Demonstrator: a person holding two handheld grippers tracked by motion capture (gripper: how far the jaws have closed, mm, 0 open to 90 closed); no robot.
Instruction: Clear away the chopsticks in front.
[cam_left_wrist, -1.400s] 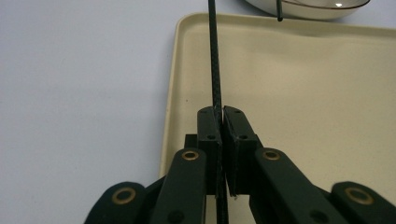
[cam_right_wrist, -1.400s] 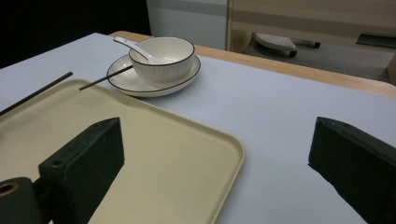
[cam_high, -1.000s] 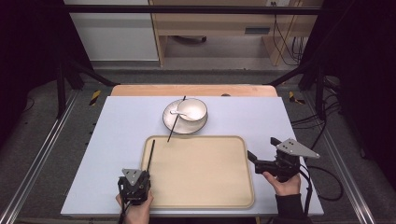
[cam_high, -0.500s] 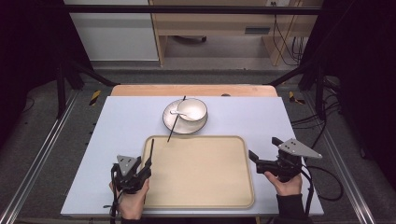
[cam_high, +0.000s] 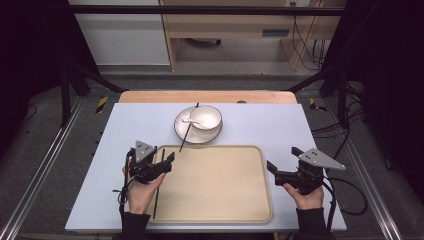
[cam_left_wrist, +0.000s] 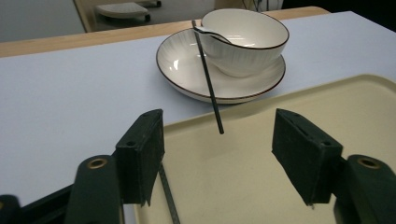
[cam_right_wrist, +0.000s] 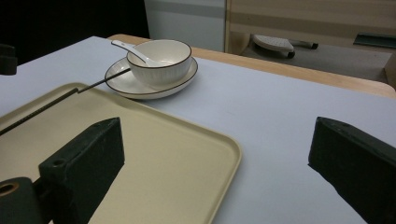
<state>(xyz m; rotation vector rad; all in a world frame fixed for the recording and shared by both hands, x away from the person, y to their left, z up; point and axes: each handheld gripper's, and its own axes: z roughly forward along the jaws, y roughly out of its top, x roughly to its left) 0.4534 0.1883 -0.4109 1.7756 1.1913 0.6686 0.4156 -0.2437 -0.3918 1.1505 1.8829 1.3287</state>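
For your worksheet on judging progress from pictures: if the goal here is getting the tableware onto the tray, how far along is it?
Done: one chopstick lies along the tray's left edge. In hand: nothing; the left gripper hovers open over that edge, and the right gripper sits open beside the tray's right rim. Left: the second chopstick leaning on the plate, plus the bowl and spoon, all on the table.

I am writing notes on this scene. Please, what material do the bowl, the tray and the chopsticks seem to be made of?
Bowl: likely glazed ceramic; glossy white, dark rim line, ribbed outside.
Tray: probably plastic; matte beige, moulded raised rim, rounded corners.
Chopsticks: thin, black, slightly shiny; plastic, lacquered wood or metal, I cannot tell which.
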